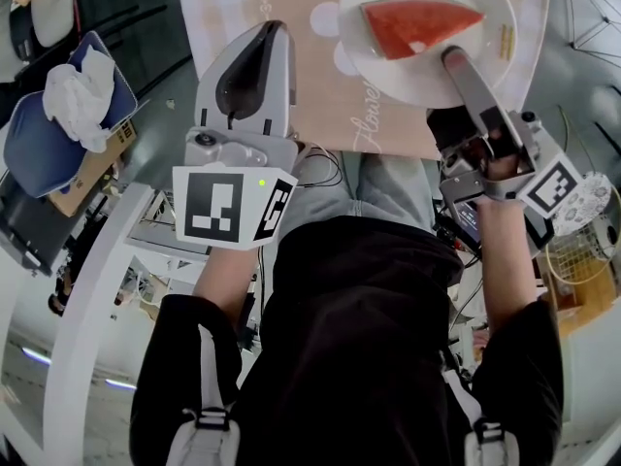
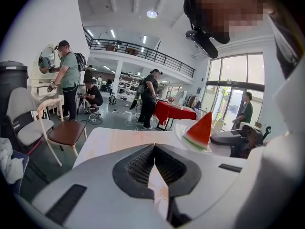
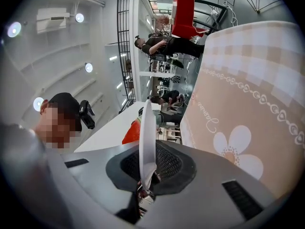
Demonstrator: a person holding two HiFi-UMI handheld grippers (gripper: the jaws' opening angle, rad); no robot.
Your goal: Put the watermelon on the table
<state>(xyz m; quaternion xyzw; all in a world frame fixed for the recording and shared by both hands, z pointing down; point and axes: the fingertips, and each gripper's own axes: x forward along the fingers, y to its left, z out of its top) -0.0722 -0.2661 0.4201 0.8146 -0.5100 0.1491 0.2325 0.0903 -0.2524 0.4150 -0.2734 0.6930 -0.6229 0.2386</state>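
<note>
A red watermelon slice (image 1: 412,22) lies on a white plate (image 1: 408,83) over the table's peach checked tablecloth (image 1: 291,85). My right gripper (image 1: 454,58) is shut on the plate's near rim. In the right gripper view the plate (image 3: 147,128) shows edge-on between the jaws, with the watermelon (image 3: 130,133) behind it. I cannot tell whether the plate rests on the cloth. My left gripper (image 1: 272,29) is at the table's near left edge, shut on a fold of the tablecloth (image 2: 159,190). The left gripper view shows the watermelon (image 2: 200,131) upright at the right.
A blue chair (image 1: 39,144) with a crumpled white cloth (image 1: 82,90) stands left of the table. A wire frame (image 1: 592,8) is at the far right. Several people (image 2: 69,80), a chair (image 2: 62,130) and a red-covered table (image 2: 174,112) are across the hall.
</note>
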